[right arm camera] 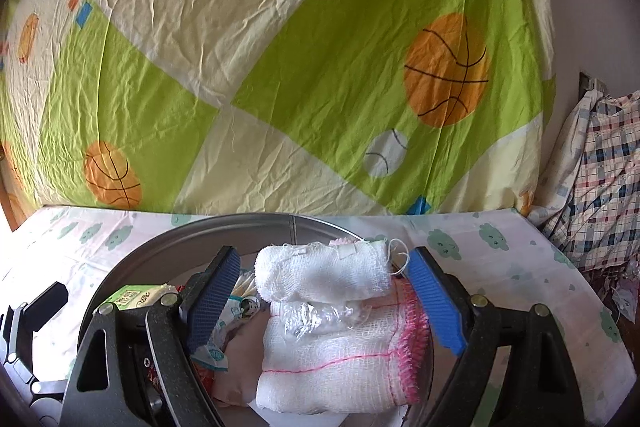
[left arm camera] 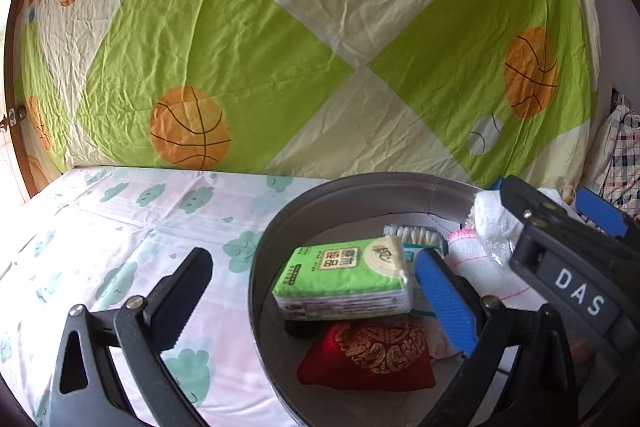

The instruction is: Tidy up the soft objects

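Observation:
A round grey tub (left arm camera: 360,183) stands on the cloud-print cloth. In it lie a green tissue pack (left arm camera: 344,275), a red pouch with gold print (left arm camera: 372,355), cotton swabs (left arm camera: 412,233) and a folded white cloth with pink edging (right arm camera: 340,359). My left gripper (left arm camera: 316,267) is open wide. Its black finger (left arm camera: 188,291) is outside the tub and its blue pad (left arm camera: 444,299) is beside the tissue pack, not pressing it. My right gripper (right arm camera: 324,287) is open over the tub. A white gauze roll (right arm camera: 324,275) rests on the folded cloth between its pads, with gaps on both sides.
A green and cream basketball-print sheet (left arm camera: 280,47) hangs close behind the tub as a backdrop. The cloud-print cloth (left arm camera: 140,219) stretches to the left of the tub. A plaid fabric heap (right arm camera: 600,167) sits at the far right. Clear plastic wrap (right arm camera: 312,319) lies under the gauze roll.

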Available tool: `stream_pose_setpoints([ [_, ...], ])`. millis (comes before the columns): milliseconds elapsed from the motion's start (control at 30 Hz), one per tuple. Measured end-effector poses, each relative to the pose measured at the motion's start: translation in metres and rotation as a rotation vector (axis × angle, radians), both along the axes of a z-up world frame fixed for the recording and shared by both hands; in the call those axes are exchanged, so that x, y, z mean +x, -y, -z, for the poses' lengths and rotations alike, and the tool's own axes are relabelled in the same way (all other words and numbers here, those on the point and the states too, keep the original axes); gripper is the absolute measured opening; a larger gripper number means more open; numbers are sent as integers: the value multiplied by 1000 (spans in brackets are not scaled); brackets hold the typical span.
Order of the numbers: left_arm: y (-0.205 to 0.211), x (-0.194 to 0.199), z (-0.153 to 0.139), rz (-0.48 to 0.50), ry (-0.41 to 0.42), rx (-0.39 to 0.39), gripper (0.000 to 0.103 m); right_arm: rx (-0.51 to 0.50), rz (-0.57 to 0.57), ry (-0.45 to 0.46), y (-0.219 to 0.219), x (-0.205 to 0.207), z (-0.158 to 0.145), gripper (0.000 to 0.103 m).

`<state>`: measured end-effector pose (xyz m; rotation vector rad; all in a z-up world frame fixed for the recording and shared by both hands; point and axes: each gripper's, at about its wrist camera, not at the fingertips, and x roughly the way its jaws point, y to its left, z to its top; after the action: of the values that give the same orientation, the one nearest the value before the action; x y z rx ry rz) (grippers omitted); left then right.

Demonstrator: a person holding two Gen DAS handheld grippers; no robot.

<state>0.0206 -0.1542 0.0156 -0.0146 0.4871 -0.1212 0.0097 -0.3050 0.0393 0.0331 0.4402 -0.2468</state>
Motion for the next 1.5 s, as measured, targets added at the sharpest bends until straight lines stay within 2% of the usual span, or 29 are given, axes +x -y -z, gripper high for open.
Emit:
stream_pose_setpoints([
  [133,-11,-2,-3,-30,32,-26,103,-8,17,89,0,-18,-6,92],
  [200,-19,-3,-5,-40,49,-49,103,-9,40,146,0,-30,-10,98],
  [300,-27,-4,-4,-51,59,-59,103,9,74,204,1,-43,-13,99],
  [500,-29,-11,0,-35,64,-37,103,4,91,164,0,-49,-3,99],
  [800,-29,-34,-3,27,123,-8,103,-5,93,148,-7,-66,6,99],
  [1100,-32,-46,-4,44,143,-8,103,8,123,169,-13,-88,9,99],
  [1367,-40,-50,-5,50,156,-19,103,-70,142,175,-22,-94,12,99],
  [1500,-43,-55,-5,53,168,-20,103,-59,121,191,-23,-99,12,99],
])
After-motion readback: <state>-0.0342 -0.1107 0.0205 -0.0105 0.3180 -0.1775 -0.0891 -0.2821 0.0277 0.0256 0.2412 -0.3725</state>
